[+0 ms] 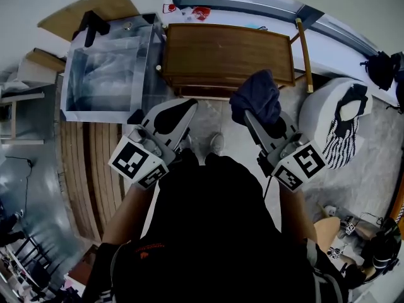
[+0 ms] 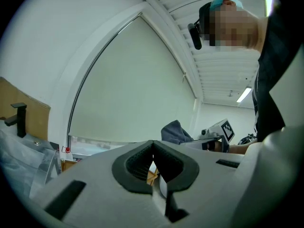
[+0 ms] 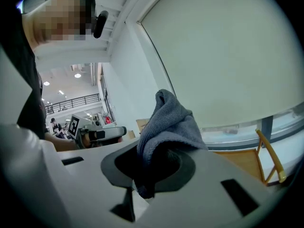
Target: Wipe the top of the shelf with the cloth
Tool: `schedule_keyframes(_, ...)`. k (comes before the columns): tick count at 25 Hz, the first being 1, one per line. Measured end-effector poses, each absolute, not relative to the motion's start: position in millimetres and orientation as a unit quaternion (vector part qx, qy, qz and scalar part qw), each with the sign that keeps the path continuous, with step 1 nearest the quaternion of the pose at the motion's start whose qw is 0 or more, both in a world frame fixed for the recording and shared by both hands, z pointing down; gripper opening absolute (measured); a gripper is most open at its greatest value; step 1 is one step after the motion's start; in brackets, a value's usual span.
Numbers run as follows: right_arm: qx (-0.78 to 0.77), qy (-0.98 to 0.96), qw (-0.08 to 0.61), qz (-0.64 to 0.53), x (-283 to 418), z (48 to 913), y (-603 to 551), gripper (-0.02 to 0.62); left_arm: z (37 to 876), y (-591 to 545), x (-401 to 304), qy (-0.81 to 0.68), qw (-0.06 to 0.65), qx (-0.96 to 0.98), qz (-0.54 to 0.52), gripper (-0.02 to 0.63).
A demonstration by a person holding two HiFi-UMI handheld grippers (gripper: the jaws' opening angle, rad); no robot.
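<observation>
The right gripper (image 1: 255, 122) was clamped on the cloth (image 1: 257, 96), which bunched up above its jaws at the near edge of the shelf (image 1: 227, 52). It was probably poised to reach over the unwiped top. The left gripper (image 1: 177, 113) was closed on nothing, also near that edge, seemingly kept clear.

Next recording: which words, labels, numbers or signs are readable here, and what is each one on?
No text is readable.
Orange print on the person's black shirt: too small to read.
Red-and-white items behind the shelf: blurred.
Marker cubes on the left gripper and right gripper: square patterns, no letters.
Cloth in the right gripper's jaws: no visible label.
</observation>
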State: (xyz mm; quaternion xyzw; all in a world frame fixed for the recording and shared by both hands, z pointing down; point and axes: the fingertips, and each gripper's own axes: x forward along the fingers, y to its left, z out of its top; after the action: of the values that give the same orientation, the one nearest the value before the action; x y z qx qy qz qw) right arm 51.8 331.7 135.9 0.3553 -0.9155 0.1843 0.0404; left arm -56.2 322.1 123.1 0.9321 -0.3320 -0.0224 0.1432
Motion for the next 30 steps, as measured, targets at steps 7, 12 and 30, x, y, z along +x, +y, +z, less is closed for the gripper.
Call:
schedule_keyframes(7,0.342,-0.92,0.044,0.186,66,139,325,0.052,124,317,-43,-0.348,0.154,0.924,-0.027,0.018)
schedule_keyframes(12,0.337,-0.921,0.049,0.189,67,143,318,0.052,129,310,-40,-0.351,0.154,0.923,-0.026,0.018)
schedule_keyframes(30,0.338,-0.92,0.057,0.191,63,151,267,0.052,139,260,-57,-0.366,0.162,0.916,-0.03,0.018)
